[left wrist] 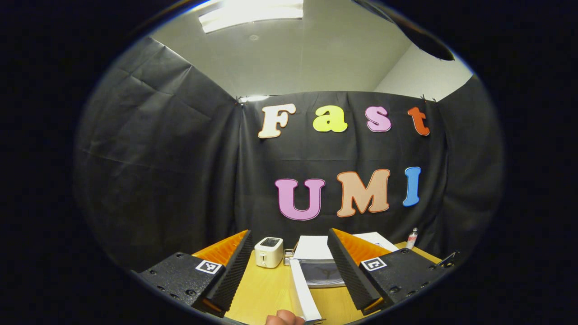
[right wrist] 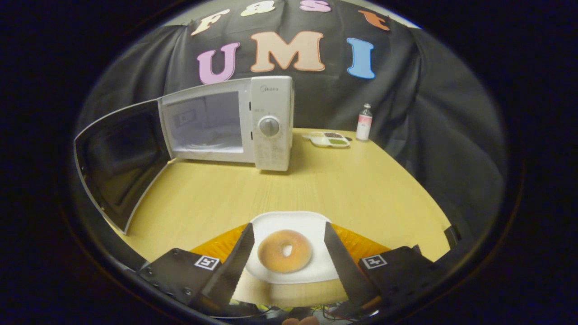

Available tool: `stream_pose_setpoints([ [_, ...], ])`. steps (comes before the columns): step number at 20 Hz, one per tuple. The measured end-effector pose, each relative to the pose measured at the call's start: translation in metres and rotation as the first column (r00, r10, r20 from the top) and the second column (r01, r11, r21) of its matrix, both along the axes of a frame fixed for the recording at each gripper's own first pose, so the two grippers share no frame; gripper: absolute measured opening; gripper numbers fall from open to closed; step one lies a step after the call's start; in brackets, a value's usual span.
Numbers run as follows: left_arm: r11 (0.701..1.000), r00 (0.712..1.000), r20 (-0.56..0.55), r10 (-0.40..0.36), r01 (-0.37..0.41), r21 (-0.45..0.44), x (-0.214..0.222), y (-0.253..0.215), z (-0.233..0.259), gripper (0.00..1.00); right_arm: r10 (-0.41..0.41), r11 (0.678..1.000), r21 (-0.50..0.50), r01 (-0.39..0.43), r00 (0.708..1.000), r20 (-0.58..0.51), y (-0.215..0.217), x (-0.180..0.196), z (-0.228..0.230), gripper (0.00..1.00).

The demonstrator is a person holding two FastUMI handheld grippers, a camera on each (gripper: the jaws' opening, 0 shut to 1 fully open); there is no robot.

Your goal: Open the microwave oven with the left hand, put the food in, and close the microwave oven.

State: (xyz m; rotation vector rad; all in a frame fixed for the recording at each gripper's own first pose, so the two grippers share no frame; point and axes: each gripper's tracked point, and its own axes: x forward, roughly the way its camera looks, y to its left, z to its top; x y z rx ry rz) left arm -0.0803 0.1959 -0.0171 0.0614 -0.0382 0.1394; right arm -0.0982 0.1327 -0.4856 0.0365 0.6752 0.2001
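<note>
The right gripper stands wide open, its fingers on either side of a white plate that carries a bagel; whether the fingers touch the plate's edges cannot be told. The plate rests on the table directly between the fingers. Ahead and to the left of this gripper sits the white microwave, its door swung fully open toward the left; small lettering above its round dial is too small to read. Farther off to the right are a divided snack tray and a small bottle.

The left gripper is also open and holds nothing. Between its fingers, just ahead, the microwave's top and the open door's edge show, with a white toaster to their left.
</note>
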Motion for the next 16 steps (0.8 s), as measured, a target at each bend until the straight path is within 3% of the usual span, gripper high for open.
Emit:
stream_pose_setpoints([
  [5,1.000,1.000,-0.005,-0.002,0.002,-0.006,0.000,-0.001,-0.002,0.96,-0.043,0.999,0.025,0.045,0.996,-0.075,0.000,-0.003,-0.026,0.98],
  [6,1.000,1.000,-0.007,0.000,0.000,-0.006,-0.001,0.000,-0.002,0.99,-0.042,0.999,0.025,0.045,0.996,-0.080,0.001,-0.005,-0.027,0.98],
  [12,0.999,0.999,-0.027,0.016,-0.017,-0.030,-0.003,0.006,-0.012,0.96,0.004,1.000,-0.022,-0.006,0.995,-0.103,0.008,-0.005,-0.035,0.99],
  [16,0.999,0.999,-0.035,0.030,-0.031,-0.037,-0.007,0.012,-0.016,0.99,-0.001,1.000,-0.014,-0.001,0.989,-0.146,0.007,-0.009,-0.045,0.90],
])
